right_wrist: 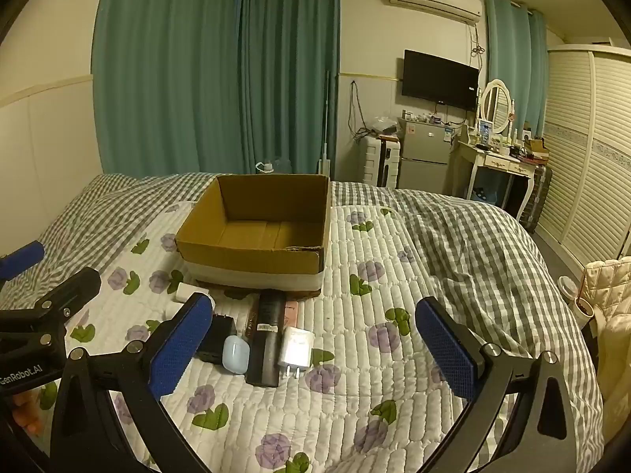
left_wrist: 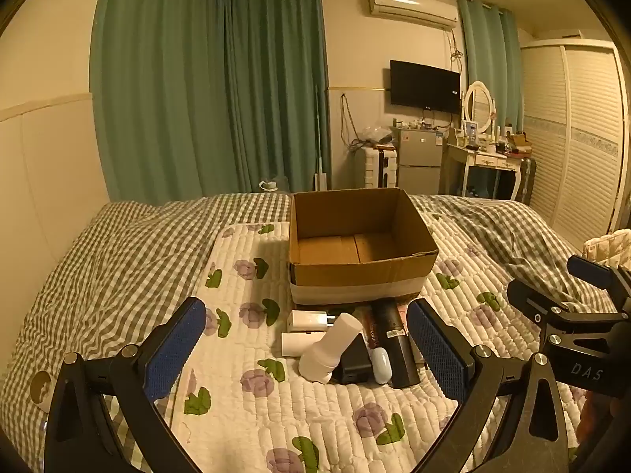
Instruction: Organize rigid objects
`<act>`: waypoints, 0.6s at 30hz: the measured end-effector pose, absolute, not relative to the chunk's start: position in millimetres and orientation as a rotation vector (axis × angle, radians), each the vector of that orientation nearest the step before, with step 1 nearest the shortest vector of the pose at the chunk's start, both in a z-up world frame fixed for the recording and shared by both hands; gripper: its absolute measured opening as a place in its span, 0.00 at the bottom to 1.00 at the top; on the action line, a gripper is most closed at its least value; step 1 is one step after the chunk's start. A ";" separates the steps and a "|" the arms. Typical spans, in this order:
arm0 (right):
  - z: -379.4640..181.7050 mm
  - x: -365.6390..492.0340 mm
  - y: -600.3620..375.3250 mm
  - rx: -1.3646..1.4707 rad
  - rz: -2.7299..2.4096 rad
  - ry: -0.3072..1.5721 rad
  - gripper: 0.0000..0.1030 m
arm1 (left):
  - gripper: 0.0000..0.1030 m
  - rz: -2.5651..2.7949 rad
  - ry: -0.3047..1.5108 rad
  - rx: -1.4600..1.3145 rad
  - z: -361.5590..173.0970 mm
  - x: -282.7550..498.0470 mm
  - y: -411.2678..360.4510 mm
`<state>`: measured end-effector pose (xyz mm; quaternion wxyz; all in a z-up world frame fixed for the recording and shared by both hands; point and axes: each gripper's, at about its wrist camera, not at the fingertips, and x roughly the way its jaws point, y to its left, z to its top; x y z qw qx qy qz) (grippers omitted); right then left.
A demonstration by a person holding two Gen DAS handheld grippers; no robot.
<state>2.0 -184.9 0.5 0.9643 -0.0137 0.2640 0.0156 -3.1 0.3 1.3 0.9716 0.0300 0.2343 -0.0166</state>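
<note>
An open, empty cardboard box (left_wrist: 363, 272) (right_wrist: 252, 260) stands on the flowered quilt. Just in front of it lies a small heap: a white cylinder (left_wrist: 331, 349), a white plug charger (left_wrist: 305, 321) (right_wrist: 295, 349), a black adapter (left_wrist: 353, 362) (right_wrist: 217, 339), a pale blue case (left_wrist: 381, 364) (right_wrist: 235, 354) and a long dark tube (left_wrist: 394, 343) (right_wrist: 268, 339). My left gripper (left_wrist: 307, 354) hovers open above the near side of the heap, holding nothing. My right gripper (right_wrist: 313, 349) is open too, beside the left one, with the charger and tube seen between its blue pads (right_wrist: 181, 343).
The flowered quilt (right_wrist: 355, 394) lies over a grey checked duvet (right_wrist: 473, 236). A cream quilted bundle (right_wrist: 607, 287) and a cup (right_wrist: 583, 307) sit at the bed's right edge. Green curtains, a fridge, a dressing table and a wardrobe (right_wrist: 583, 157) stand beyond the bed.
</note>
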 end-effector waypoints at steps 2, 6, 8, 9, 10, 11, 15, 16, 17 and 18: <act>-0.7 0.8 -183.1 -0.032 0.018 0.538 1.00 | 1.00 -0.032 0.474 0.061 1.5 -3.1 0.9; -4.0 0.1 -186.6 -0.033 -0.001 0.542 1.00 | 1.00 -0.030 0.471 0.060 1.9 -3.7 0.8; -1.3 2.9 -188.2 -0.030 -0.002 0.549 1.00 | 1.00 -0.029 0.470 0.059 2.8 -3.2 0.7; -1.3 2.9 -188.8 -0.028 -0.003 0.549 1.00 | 1.00 -0.028 0.470 0.059 3.3 -3.4 0.4; -0.8 3.3 -189.4 -0.027 -0.001 0.550 1.00 | 1.00 -0.029 0.469 0.059 3.7 -3.5 0.7; -0.6 3.2 -189.8 -0.026 0.004 0.550 1.00 | 1.00 -0.030 0.470 0.059 3.9 -2.8 1.0; 1.1 2.7 -188.1 -0.028 0.011 0.547 1.00 | 1.00 -0.029 0.471 0.057 4.3 -2.3 1.7; 1.1 2.3 -186.8 -0.029 0.013 0.546 1.00 | 1.00 -0.029 0.470 0.058 4.1 -2.5 1.2; 1.5 2.1 -186.5 -0.030 0.014 0.545 1.00 | 1.00 -0.029 0.470 0.059 4.0 -2.6 0.9; 2.1 2.0 -186.2 -0.030 0.014 0.545 1.00 | 1.00 -0.027 0.470 0.059 4.2 -2.6 1.0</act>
